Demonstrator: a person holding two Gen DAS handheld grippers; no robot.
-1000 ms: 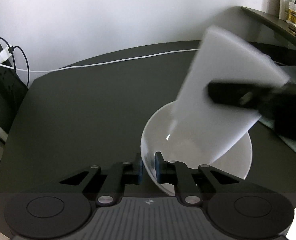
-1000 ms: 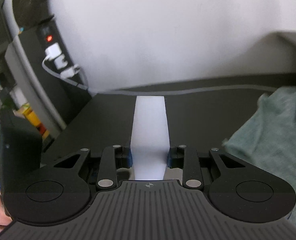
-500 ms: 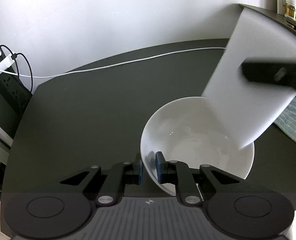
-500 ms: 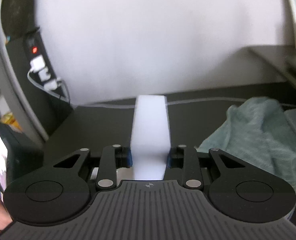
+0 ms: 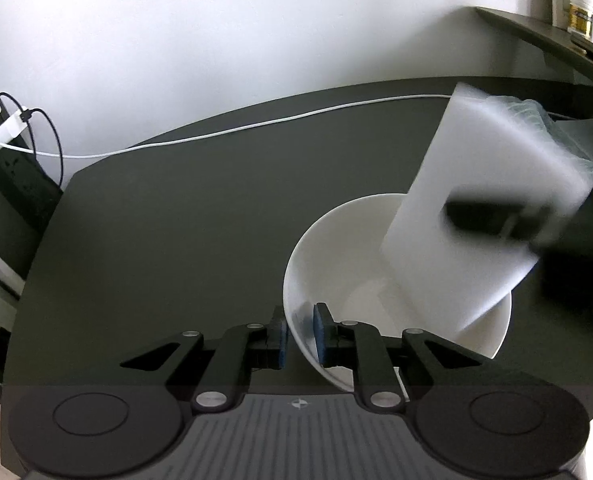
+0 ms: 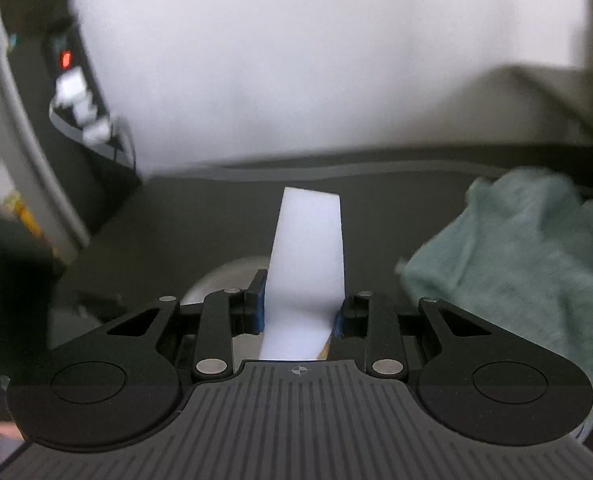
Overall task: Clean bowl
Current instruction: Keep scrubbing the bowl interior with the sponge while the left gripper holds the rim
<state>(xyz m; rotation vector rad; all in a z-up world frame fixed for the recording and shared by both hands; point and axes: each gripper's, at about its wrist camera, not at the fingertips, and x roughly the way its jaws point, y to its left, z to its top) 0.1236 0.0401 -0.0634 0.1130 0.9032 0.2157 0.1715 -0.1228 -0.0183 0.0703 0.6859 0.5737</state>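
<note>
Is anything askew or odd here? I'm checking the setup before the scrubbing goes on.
Only the white bowl: it sits tilted on the dark table, because the left gripper pinches its rim. The right gripper holds the white sponge. No spill shows.

Home desk corner, dark table (image 5: 176, 220), power strip (image 6: 76, 92), shelf jars (image 5: 580, 8)

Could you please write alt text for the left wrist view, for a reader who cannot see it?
The left gripper pinches the near rim of a white bowl on a dark table, while the right gripper, blurred, holds a white sponge over the bowl. A white cable runs along the table's far edge.
</note>
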